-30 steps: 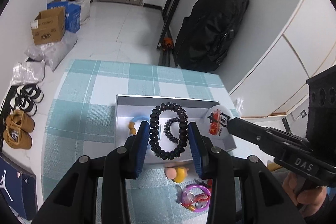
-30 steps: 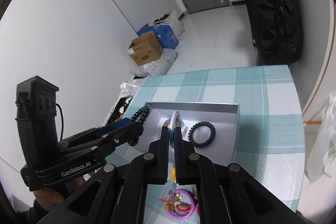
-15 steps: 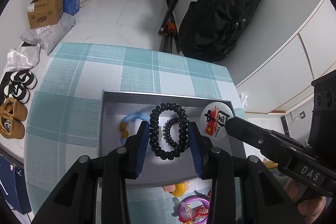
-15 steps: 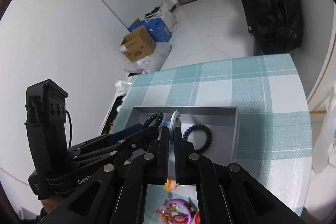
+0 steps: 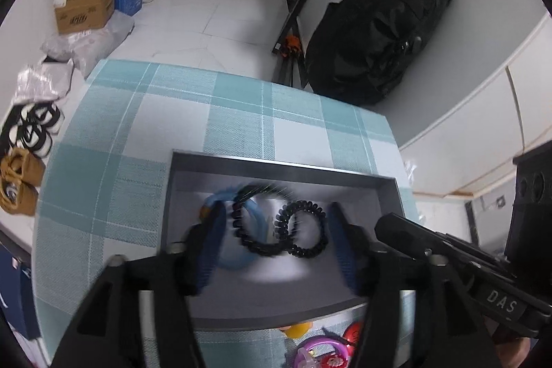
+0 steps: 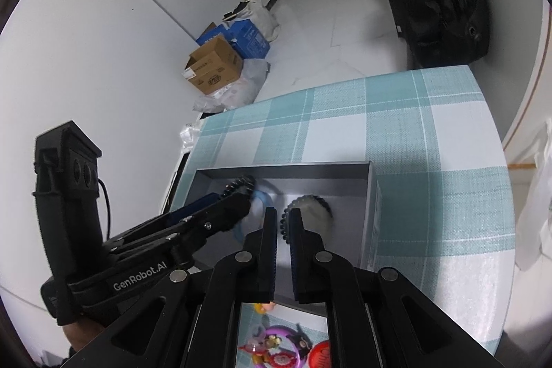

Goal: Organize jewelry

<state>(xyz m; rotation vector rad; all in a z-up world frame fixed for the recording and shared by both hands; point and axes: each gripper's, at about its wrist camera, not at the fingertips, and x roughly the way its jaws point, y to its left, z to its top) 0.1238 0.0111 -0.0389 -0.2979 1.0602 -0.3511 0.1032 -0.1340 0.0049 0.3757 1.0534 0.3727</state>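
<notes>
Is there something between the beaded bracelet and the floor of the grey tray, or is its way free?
The beaded bracelet is already inside the grey tray, blurred, overlapping the blue ring and the coil hair tie. Nothing else visible blocks it.

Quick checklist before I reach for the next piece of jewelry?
1. Left hand-held gripper let go: ok, jaws have just been opening, pads clear of the beaded bracelet.
2. Beaded bracelet inside tray: ok, though blurred.
3. Right hand-held gripper empty: ok, jaws have just been opening slightly.
4. Badge settled in tray: cannot tell, only a white blur.
5. Everything stowed: not ok, purple ring lies outside.
</notes>
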